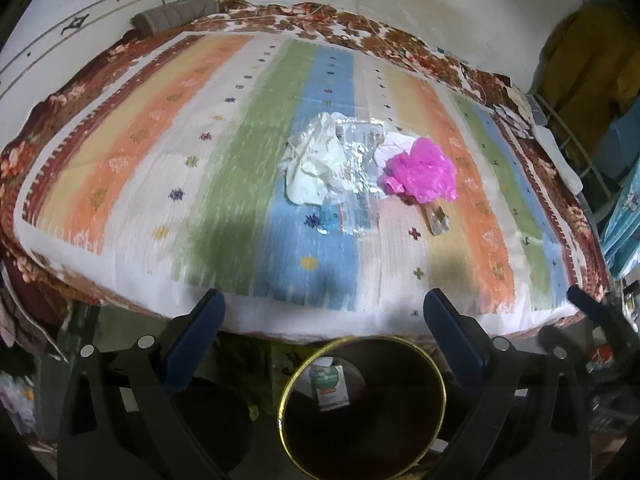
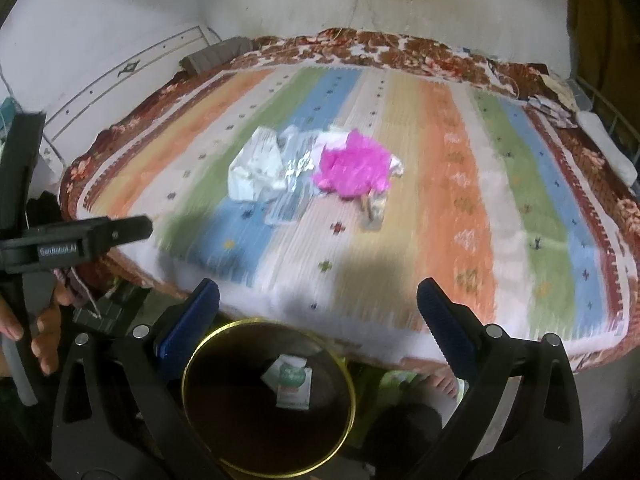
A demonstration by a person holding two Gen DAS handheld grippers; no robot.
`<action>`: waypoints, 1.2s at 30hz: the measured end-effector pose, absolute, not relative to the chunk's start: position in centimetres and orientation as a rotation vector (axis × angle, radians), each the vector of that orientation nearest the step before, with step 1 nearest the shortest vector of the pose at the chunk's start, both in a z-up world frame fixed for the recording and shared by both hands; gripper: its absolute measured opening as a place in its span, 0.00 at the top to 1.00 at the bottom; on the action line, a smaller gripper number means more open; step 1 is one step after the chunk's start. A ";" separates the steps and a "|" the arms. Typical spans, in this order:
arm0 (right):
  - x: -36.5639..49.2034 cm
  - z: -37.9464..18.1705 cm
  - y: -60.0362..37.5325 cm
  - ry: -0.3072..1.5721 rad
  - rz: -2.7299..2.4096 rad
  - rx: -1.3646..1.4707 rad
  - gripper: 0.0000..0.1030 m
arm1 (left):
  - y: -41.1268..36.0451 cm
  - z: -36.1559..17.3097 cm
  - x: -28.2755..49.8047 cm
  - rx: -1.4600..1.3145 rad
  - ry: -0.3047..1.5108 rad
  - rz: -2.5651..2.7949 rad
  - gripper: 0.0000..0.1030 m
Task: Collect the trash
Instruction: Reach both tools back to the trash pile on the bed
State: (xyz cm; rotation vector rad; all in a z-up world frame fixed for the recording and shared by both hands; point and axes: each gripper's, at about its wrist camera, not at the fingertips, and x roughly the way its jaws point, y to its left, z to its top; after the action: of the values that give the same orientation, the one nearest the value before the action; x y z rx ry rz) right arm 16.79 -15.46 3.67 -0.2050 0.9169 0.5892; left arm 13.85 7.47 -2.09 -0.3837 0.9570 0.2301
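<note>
A pile of trash lies mid-bed on the striped bedspread (image 1: 132, 152): crumpled white paper (image 1: 312, 164) (image 2: 256, 168), clear plastic wrappers (image 1: 356, 172) (image 2: 294, 188), a pink plastic bag (image 1: 420, 172) (image 2: 352, 168) and a small brown wrapper (image 1: 438, 220) (image 2: 374, 208). A dark bin with a gold rim (image 1: 434, 364) (image 2: 348, 372) stands on the floor at the bed's near edge, with a green-and-white carton (image 1: 330, 388) (image 2: 290, 384) inside. My left gripper (image 1: 324, 304) is open and empty above the bin. My right gripper (image 2: 318, 296) is open and empty above the bin too.
The bed (image 2: 520, 200) fills the view, with walls behind. A rolled brown cloth (image 1: 176, 14) lies at the far left corner. Clutter and a white object (image 1: 560, 156) sit along the bed's right edge. The left gripper's body (image 2: 76, 240) and a hand show at left in the right wrist view.
</note>
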 end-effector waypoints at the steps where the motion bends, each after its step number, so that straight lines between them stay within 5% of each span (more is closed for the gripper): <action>1: 17.4 3.9 -15.6 0.917 0.593 -0.188 0.08 | 7.7 -2.0 14.1 -0.385 0.955 0.230 0.06; 36: 30.3 0.2 -11.4 0.960 0.598 -0.175 0.09 | 13.5 -6.4 26.5 -0.331 1.052 0.193 0.07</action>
State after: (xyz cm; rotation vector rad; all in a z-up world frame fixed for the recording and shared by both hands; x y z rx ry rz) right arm 30.35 -11.42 0.15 -0.1752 0.9597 0.5981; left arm 26.53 13.55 -6.41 -0.3308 1.0520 0.1932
